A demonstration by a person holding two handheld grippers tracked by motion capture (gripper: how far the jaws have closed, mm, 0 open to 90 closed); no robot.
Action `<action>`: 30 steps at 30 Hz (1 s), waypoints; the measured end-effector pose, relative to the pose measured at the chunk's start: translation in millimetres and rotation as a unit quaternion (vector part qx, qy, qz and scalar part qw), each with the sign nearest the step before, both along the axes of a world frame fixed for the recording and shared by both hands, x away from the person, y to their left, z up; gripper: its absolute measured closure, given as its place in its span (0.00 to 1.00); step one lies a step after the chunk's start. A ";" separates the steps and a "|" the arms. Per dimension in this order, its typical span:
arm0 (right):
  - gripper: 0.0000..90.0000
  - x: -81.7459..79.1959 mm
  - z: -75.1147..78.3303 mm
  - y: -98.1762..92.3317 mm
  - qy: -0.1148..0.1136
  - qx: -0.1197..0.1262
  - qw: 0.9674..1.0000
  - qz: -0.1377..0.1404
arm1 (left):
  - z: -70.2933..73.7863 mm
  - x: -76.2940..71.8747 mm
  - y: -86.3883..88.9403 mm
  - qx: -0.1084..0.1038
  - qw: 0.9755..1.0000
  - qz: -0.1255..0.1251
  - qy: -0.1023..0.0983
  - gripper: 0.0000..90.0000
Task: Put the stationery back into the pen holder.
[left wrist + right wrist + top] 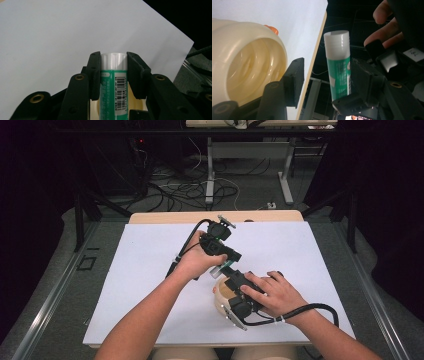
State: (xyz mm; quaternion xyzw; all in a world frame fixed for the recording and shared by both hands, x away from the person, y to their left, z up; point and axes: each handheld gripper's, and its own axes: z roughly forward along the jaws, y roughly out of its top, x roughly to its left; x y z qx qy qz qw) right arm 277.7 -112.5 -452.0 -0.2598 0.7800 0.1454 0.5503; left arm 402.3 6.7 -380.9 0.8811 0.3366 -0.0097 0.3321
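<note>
In the high view, the left gripper (227, 266), held in the person's left hand (197, 260), points down and to the right over the white paper sheet (145, 270) covering the table. A green glue stick with a white cap (218, 270) sits at its tip. Just beside it, the right gripper (235, 287), under the right hand (272, 292), lies over a cream plastic ribbed container (222, 300).

In the left gripper view, both black jaws press against the sides of the glue stick (113, 82), which stands upright between them, cap end away from the camera, above the container's cream rim (136, 101).

In the right gripper view, the jaws stand apart. The container (244, 62) lies on its side, open mouth facing the camera, against the left jaw. The glue stick (338, 67) is clamped at its lower end by the left gripper (352, 100), just beside the right jaw.
</note>
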 end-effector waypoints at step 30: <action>0.72 4.5 -6.0 8.5 -0.043 -0.047 0.998 -0.004 | -6.4 -3.7 -16.5 0.000 1.000 -0.014 0.016 0.73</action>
